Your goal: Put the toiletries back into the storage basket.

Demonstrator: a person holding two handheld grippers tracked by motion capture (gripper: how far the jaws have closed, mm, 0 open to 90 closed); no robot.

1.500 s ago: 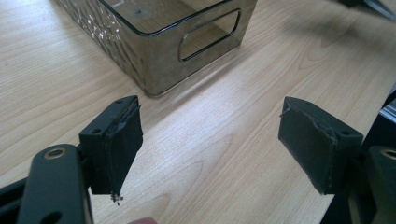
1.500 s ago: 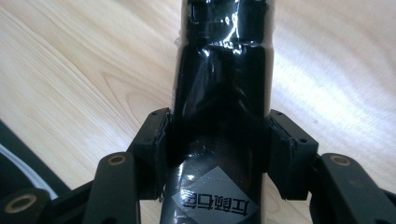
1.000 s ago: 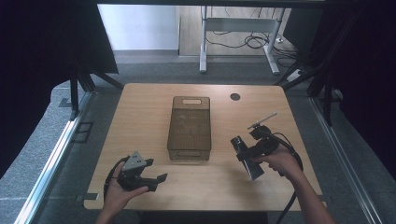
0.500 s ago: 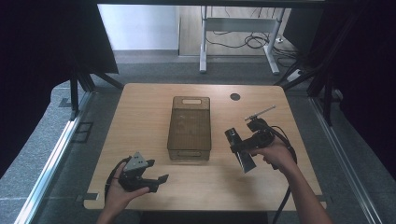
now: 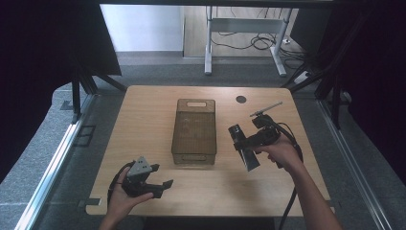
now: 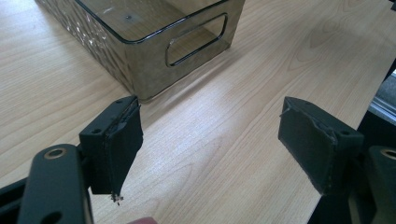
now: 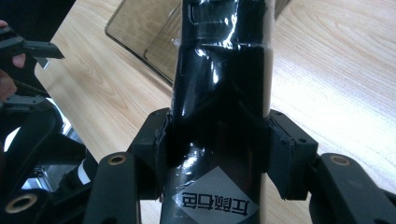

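Observation:
A smoky see-through bin (image 5: 194, 132) with cut-out handles stands in the middle of the wooden table (image 5: 143, 120). Just right of it, my right gripper (image 5: 250, 142) is shut on a glossy black packet (image 5: 249, 160) held above the table. In the right gripper view that packet (image 7: 219, 70) runs up between the jaws of the right gripper (image 7: 219, 140) and bears a white diamond label. Near the front left edge a hand holds my left gripper (image 5: 155, 184), open and holding nothing. In its own view the left gripper (image 6: 210, 140) hangs over bare wood, the bin (image 6: 140, 60) just ahead.
A round black cable hole (image 5: 241, 99) sits in the table behind the right gripper. A thin rod (image 5: 265, 109) sticks out from that gripper. Black curtains flank the table, and a desk frame (image 5: 244, 43) with cables stands on the floor beyond.
The right gripper has carried the black packet a little left and forward, closer to the bin's right side. The left gripper has stayed where it was.

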